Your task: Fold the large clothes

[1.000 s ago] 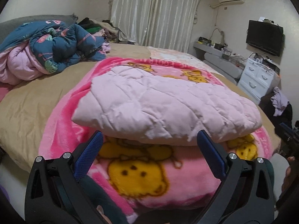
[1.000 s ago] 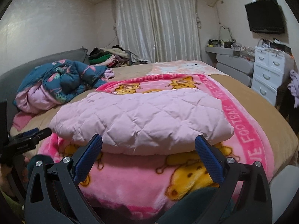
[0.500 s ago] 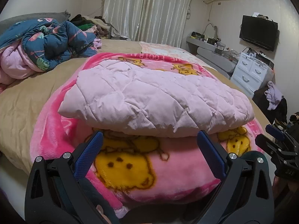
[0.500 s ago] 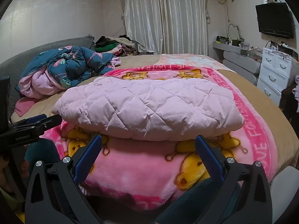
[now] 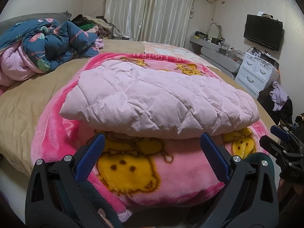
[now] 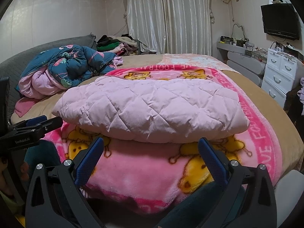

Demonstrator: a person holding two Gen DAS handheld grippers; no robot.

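My right gripper (image 6: pixel 151 153) gapes wide and empty above the near edge of the pink blanket (image 6: pixel 144 172), where the folded quilted jacket (image 6: pixel 150 110) lies; my left gripper (image 6: pixel 34 126) hangs at the bed's left edge.

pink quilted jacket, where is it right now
The pink quilted jacket lies folded on the pink cartoon blanket in the middle of the bed, just beyond both open grippers, with the blue floral quilt heaped to its left.

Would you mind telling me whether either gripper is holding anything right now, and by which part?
Nothing is held. The left gripper and right gripper are both open, short of the folded pink quilted garment.
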